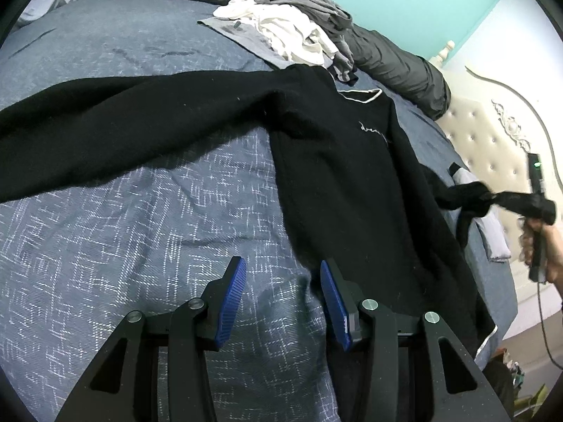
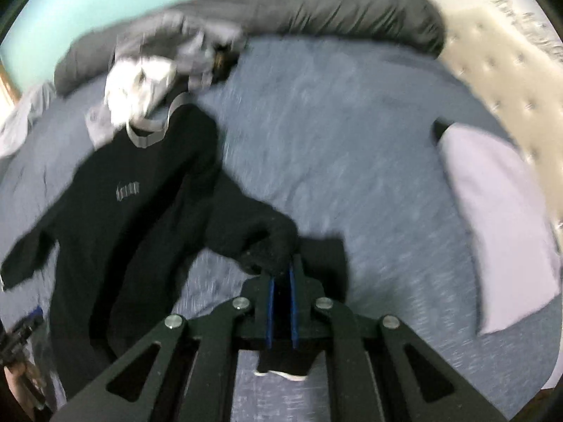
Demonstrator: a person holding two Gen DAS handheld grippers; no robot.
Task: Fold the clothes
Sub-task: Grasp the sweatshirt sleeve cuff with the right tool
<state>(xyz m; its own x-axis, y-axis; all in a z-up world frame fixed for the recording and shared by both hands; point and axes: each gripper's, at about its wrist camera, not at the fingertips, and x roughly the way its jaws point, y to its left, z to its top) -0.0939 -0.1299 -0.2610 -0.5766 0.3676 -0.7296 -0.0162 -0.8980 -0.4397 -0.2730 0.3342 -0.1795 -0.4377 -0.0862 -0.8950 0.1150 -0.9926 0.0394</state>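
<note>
A black long-sleeved sweatshirt [image 1: 337, 176] with small white chest lettering lies spread on the blue bedspread [image 1: 123, 246]. One sleeve [image 1: 105, 126] stretches flat to the left. My left gripper [image 1: 283, 270] is open, low over the hem's left edge, with nothing between its blue pads. At the right of the left wrist view my right gripper [image 1: 538, 207] is shut on the other sleeve's cuff and holds it off the bed. In the blurred right wrist view the sweatshirt [image 2: 123, 204] lies to the left, and the right gripper [image 2: 281, 270] pinches its black cuff [image 2: 267, 246].
A pile of white and grey clothes [image 1: 292, 31] sits beyond the collar. A dark grey rolled duvet [image 1: 394, 59] runs along the teal wall. A pale pillow [image 2: 492, 218] lies by the tufted cream headboard [image 1: 492, 140]. Bed edge and floor clutter are at the lower right.
</note>
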